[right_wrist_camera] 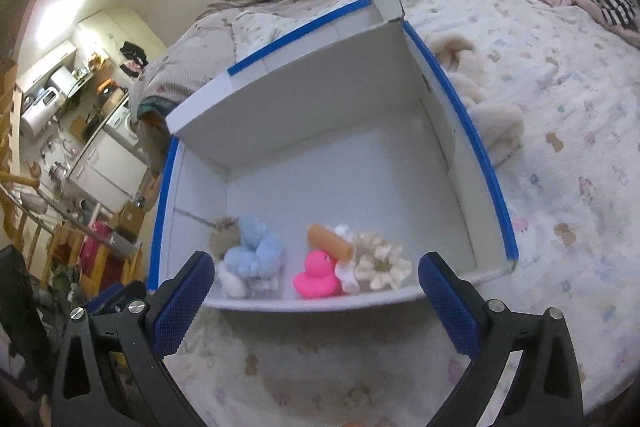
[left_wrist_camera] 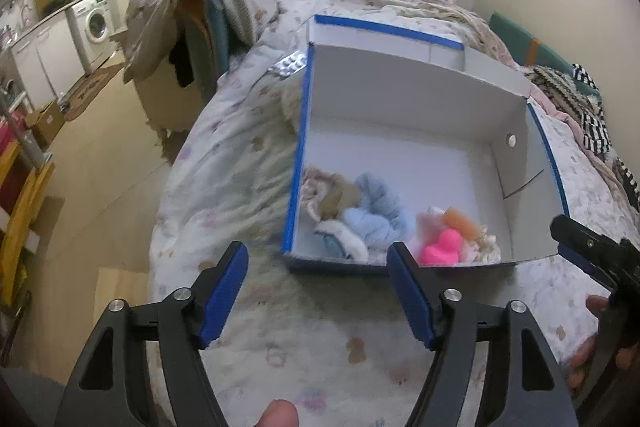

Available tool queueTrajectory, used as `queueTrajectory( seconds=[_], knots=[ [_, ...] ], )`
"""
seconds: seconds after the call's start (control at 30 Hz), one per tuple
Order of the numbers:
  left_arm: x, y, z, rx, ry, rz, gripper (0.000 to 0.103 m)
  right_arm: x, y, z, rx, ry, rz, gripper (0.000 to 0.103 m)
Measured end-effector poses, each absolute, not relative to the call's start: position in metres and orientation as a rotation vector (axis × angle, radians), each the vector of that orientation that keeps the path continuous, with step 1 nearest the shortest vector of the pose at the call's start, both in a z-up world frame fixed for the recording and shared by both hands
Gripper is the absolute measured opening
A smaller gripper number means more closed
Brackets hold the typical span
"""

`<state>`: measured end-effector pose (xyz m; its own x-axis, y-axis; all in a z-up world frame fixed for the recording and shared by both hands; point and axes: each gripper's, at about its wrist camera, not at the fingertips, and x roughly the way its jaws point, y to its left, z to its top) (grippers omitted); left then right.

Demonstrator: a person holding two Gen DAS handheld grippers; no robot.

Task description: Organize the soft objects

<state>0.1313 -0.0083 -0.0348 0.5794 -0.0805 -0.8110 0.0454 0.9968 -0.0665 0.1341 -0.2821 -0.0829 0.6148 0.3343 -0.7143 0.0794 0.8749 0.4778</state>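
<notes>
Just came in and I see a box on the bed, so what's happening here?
A person is sorting soft things into a white box with blue edges, one tool in each hand. The left tool and right tool both hang open and empty before the box. A pink duck, blue fluffy pieces and a cream flower-like piece already lie along its near wall. A cream fluffy item lies outside on the bedspread.

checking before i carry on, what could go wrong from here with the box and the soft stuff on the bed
1. The white cardboard box with blue taped edges sits on a soft quilted bed cover, so a push from either open gripper could tip or slide it.
2. The cream fluffy cloth outside the box lies pressed against its wall, making a clean grab awkward.
3. The pink rubber duck and orange cylinder crowd the near wall, so new items may pile up there.
</notes>
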Motion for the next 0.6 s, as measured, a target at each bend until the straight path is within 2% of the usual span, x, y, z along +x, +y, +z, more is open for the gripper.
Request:
queueTrajectory(
  seconds=[0.33,0.43,0.6],
  knots=[
    [0.094,0.014,-0.032,-0.098,0.93,-0.003,0.096,0.098,-0.281,-0.076,0.484,0.885,0.132,0.103],
    [0.076,0.023,-0.016,-0.148,0.829,-0.02,0.102,0.086,-0.276,-0.071,0.453,0.859,0.114,0.103],
    [0.05,0.019,0.012,-0.091,0.631,-0.002,0.102,0.065,-0.269,-0.061,0.424,0.782,0.107,0.103]
  ],
)
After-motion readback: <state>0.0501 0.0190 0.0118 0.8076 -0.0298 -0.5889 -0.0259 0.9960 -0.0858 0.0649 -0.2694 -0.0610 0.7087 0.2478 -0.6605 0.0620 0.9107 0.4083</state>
